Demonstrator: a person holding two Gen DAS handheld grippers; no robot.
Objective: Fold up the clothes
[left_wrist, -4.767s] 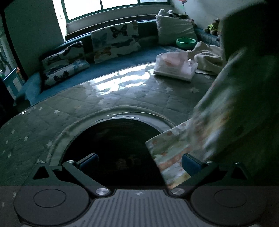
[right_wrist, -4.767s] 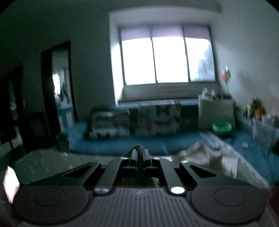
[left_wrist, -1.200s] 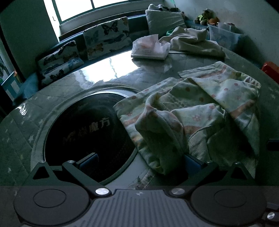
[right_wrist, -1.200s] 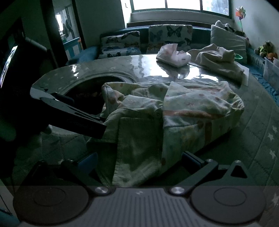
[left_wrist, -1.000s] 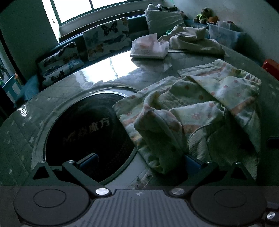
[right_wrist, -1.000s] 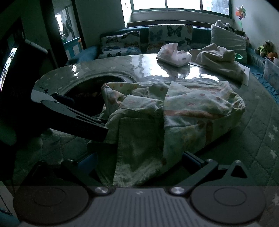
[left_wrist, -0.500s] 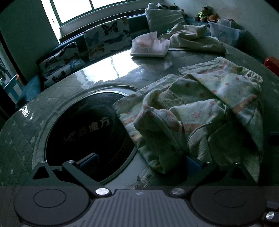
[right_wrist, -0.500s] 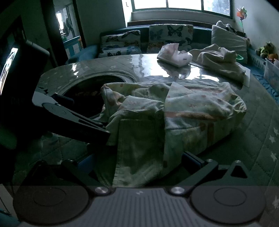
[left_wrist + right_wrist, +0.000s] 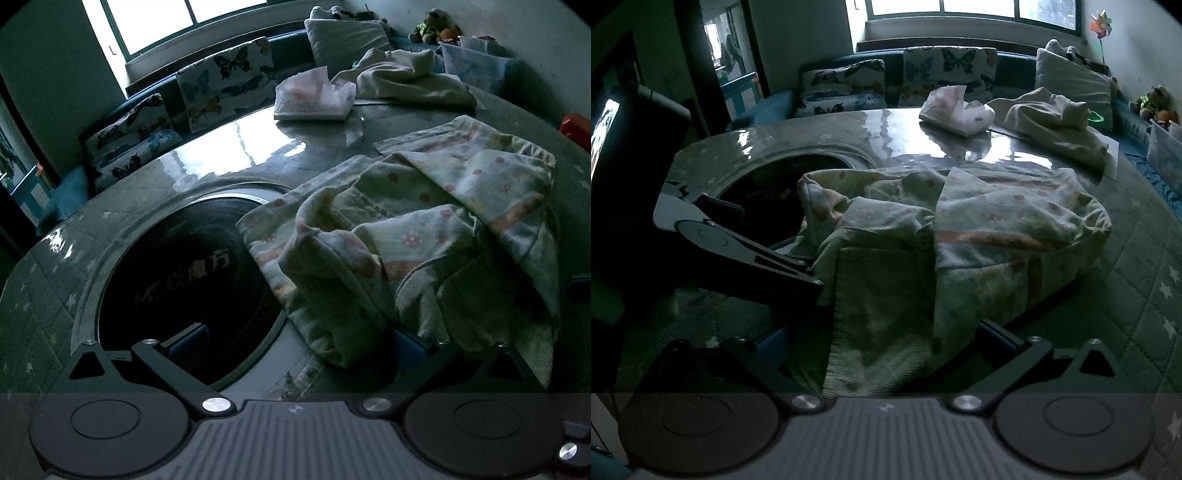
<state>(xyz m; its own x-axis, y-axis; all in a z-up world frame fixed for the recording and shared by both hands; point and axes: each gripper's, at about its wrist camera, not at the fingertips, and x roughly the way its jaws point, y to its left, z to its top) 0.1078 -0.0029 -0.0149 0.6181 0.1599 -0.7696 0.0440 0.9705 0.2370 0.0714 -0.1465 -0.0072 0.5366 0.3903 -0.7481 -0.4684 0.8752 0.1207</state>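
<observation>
A crumpled pale floral garment (image 9: pixel 413 236) lies in a heap on the quilted table, also in the right wrist view (image 9: pixel 953 236). My left gripper (image 9: pixel 295 339) is open at the heap's near left edge; its right finger is half under the cloth. My right gripper (image 9: pixel 882 339) is open, with a fold of the garment hanging between its jaws. The left gripper shows in the right wrist view (image 9: pixel 768 258), its fingers reaching the heap's left side.
A dark round inset (image 9: pixel 177 280) is sunk in the table (image 9: pixel 1137 266) left of the heap. A tissue pack (image 9: pixel 314 99) and a cream garment (image 9: pixel 406 81) lie at the far side. Butterfly cushions (image 9: pixel 945 70) line a sofa behind.
The garment was held up 4.8 s ago and now lies on the table. In the last second both grippers have barely moved; the views shifted slightly.
</observation>
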